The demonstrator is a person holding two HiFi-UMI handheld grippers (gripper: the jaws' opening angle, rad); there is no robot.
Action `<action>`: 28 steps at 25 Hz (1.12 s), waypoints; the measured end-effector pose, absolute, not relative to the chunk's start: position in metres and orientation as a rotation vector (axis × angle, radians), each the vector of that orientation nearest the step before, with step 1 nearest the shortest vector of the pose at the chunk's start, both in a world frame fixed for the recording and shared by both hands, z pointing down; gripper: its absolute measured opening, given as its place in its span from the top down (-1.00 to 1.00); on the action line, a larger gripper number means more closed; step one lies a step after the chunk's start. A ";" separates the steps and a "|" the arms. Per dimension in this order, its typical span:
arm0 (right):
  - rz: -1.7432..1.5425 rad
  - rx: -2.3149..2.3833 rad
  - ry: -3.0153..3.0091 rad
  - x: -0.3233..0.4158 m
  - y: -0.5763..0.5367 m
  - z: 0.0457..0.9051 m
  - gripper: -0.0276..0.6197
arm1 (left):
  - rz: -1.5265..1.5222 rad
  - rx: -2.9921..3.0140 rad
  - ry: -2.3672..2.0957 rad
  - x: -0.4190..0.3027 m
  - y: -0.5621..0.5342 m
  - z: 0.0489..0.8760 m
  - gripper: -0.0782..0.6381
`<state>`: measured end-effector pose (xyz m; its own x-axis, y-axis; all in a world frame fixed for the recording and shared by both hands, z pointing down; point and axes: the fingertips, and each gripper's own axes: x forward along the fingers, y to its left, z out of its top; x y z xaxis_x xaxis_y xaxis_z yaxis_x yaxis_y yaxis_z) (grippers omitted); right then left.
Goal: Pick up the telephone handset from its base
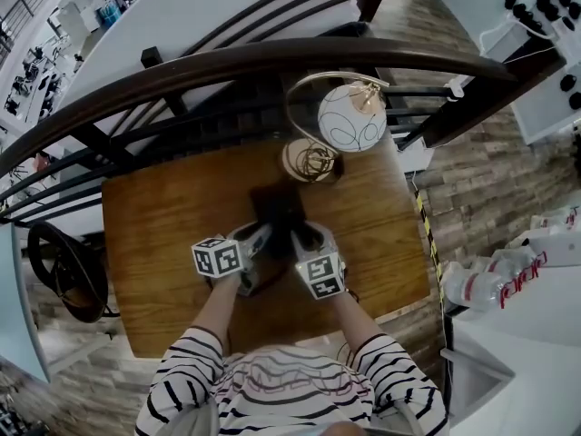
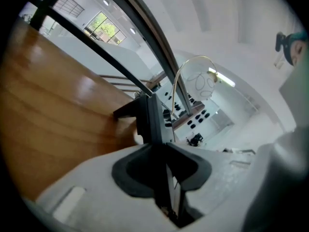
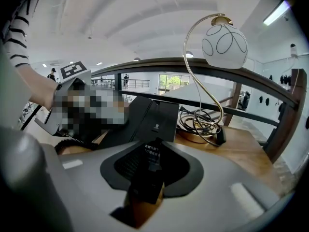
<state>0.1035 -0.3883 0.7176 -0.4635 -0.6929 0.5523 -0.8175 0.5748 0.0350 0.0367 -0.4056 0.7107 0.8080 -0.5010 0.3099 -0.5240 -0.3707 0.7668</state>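
both of my grippers are down at the black telephone on the wooden table (image 1: 154,243). my left gripper (image 1: 263,236) has its jaws drawn tight together, and a dark flat piece sticks out sideways at their tips. i take that piece for the telephone handset (image 2: 126,113), clamped edge-on. i cannot tell whether it hangs clear of its cradle or rests on it (the patch laid over my right gripper's view hides exactly that spot). the coiled cord (image 3: 67,145) lies just under my left gripper, on the side towards me.

my right gripper (image 1: 307,236) sits just beside the left one, jaws pressed together with nothing between them that i can see. its tips point at the near edge of the base (image 3: 157,120), whose slanted black face rises straight ahead of them. the marker cube on my left gripper shows off to the left of my right jaws.

beyond the base, ahead and a little right of my right gripper, stands a lamp. its white globe (image 3: 224,45) hangs from a curled gold stem, and loops of wire (image 3: 200,127) are heaped on its foot. a dark curved railing (image 1: 227,66) runs behind the far edge of the table.
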 end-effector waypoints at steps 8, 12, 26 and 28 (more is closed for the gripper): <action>0.308 1.202 -2.301 0.104 -0.388 0.719 0.61 | -0.052 2.001 -0.712 0.037 -0.404 0.704 0.59; 0.307 1.203 -2.304 0.104 -0.388 0.717 0.61 | -0.089 2.004 -0.696 0.036 -0.403 0.695 0.59; 0.385 1.222 -2.309 0.106 -0.383 0.715 0.67 | -0.157 2.061 -0.714 0.025 -0.382 0.658 0.59; 0.392 1.259 -2.310 0.111 -0.384 0.711 0.77 | -0.163 2.071 -0.724 0.023 -0.378 0.652 0.59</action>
